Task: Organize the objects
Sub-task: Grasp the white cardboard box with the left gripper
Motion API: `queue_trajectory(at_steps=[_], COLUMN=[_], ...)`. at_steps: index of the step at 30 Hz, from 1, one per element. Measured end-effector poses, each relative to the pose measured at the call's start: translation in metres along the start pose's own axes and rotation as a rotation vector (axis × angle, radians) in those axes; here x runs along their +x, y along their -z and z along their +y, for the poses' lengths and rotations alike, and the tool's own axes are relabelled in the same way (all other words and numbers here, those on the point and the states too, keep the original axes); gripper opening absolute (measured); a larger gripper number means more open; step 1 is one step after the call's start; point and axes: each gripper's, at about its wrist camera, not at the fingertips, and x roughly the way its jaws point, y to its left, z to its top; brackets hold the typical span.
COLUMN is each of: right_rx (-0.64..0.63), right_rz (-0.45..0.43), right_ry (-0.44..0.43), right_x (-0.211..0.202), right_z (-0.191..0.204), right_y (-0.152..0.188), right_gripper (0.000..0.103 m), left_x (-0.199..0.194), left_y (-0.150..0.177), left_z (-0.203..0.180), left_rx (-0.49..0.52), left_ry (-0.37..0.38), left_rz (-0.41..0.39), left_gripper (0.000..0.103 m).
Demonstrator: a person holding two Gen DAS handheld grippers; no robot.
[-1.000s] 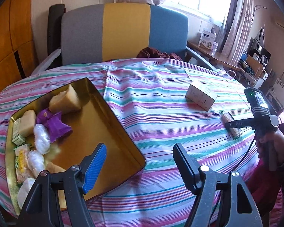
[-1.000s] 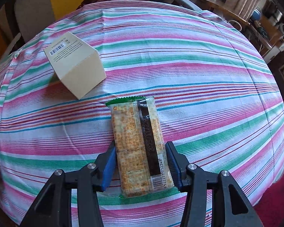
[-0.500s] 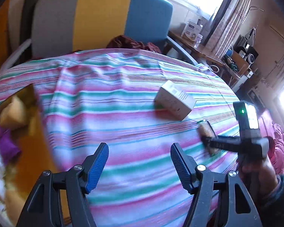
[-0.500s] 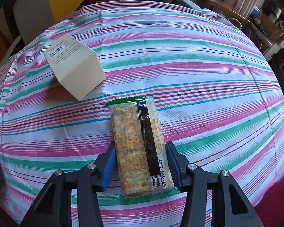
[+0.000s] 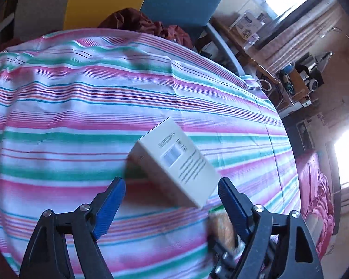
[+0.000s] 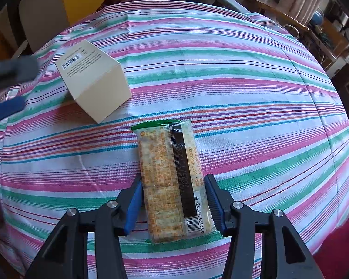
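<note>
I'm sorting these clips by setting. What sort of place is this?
Most likely a lived-in home room: a table under a striped tablecloth, an upholstered chair behind it, and curtains by a window beside cluttered shelves.

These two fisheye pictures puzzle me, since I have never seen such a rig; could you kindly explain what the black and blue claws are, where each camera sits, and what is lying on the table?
There is no robot here: a person holds a two-finger gripper in each hand, and a camera on each one looks forward along its fingers.

In the left wrist view, the left gripper is open and empty, pointing at a cream cardboard box that lies on the striped tablecloth.

In the right wrist view, the right gripper has its blue pads against both long sides of a cracker packet, so it appears to be gripping it; the packet seems to lie flat on the cloth. The same box sits to its upper left, apart from it.

Behind the table stands a grey, yellow and blue chair.
</note>
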Motion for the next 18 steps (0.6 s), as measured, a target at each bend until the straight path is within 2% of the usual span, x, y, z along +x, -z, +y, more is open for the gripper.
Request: queue_trajectory(at_steps=[7,9,10,14,16,18], right_rx=[-0.006,-0.009,-0.009,-0.019,-0.025,-0.028], right_rz=[-0.001,-0.003,-0.003,-0.003,-0.005,-0.007], right_ry=[-0.013,-0.013,-0.015,-0.014,-0.011,-0.009], right_x=[0.001,0.001,0.001,0.000,0.001,0.001], right_z=[-0.007,-0.005,-0.007,-0.004,0.002,0.002], right_y=[-0.001,0.000,0.000,0.001,0.002,0.001], right_gripper=[0.056,0.056,0.056,0.056,0.056,0.054], left_x=[0.051,0.057,0.057,0.036,0.021,0.010], left_y=[-0.029,-0.028,-0.025,-0.002,0.011,0.025], left_z=[-0.015,-0.014,-0.011,-0.002,-0.003,0.003], left_rx=[-0.053,-0.049,-0.045,0.063,0.148,0.194], left_ry=[-0.073,-0.086,-0.099,-0.063,-0.096,-0.099], left_rz=[0.069,0.086,0.087,0.073,0.040,0.034], left_gripper=[0.087,0.085,0.079,0.061,0.057,0.056])
